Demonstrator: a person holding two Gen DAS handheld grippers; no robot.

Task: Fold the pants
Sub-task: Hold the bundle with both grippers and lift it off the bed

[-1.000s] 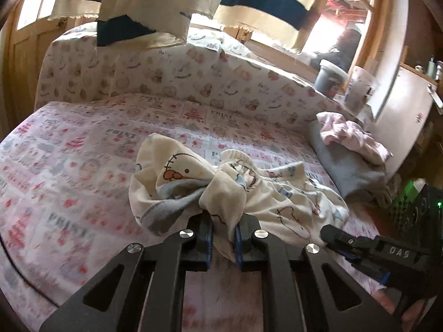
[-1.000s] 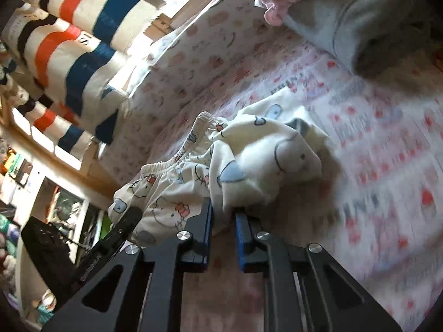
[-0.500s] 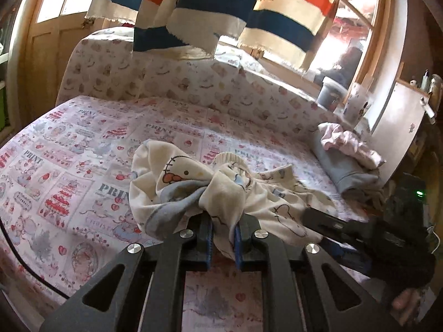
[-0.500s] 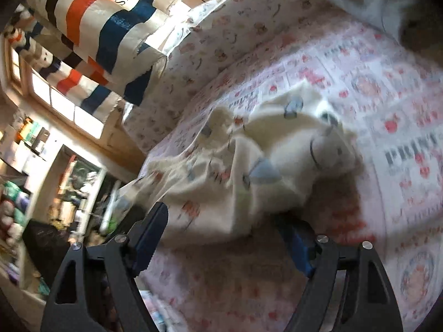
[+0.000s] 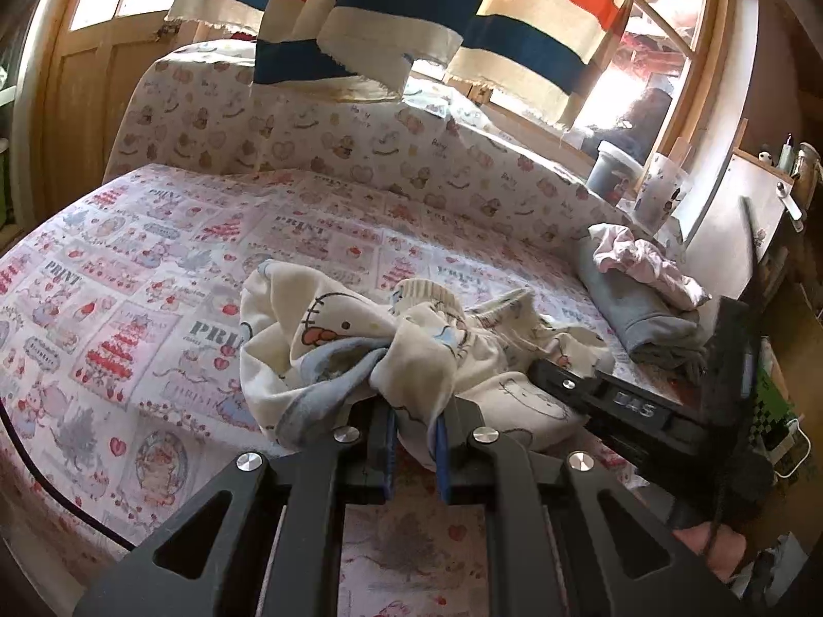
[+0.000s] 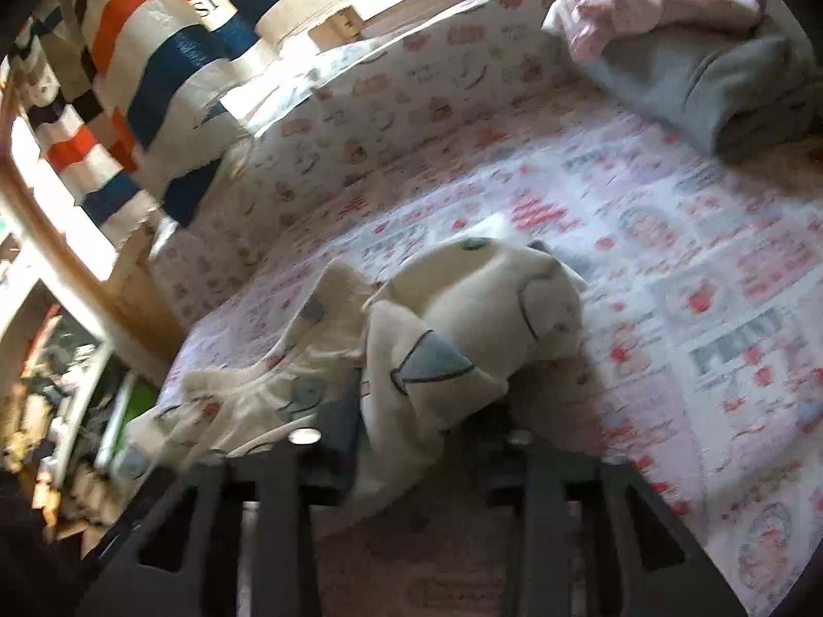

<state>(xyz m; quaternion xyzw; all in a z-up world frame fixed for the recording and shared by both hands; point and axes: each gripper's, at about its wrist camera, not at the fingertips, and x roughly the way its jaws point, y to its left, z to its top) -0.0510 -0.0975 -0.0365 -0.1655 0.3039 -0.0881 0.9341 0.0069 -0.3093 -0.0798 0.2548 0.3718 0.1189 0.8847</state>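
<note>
Left wrist: pants [image 5: 411, 355] between tool [image 5: 414, 437] pads

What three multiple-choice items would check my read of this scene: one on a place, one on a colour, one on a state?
1. In the left wrist view, where is the grey garment?
A. Under the pants
B. On the bed, right of the pants
C. Hanging at the window

2. What is the main colour of the pants?
A. Cream
B. Black
C. Green

3. How is the left hand-held gripper?
A. Open, with nothing between its pads
B. Shut on a bunch of the pants
C. Holding a cup

Key:
1 B: it lies by the bed's right edge, with a pink garment on top.
2 A: cream cloth with cartoon prints and a grey-blue lining.
3 B: cream cloth is pinched between its blue pads.
</note>
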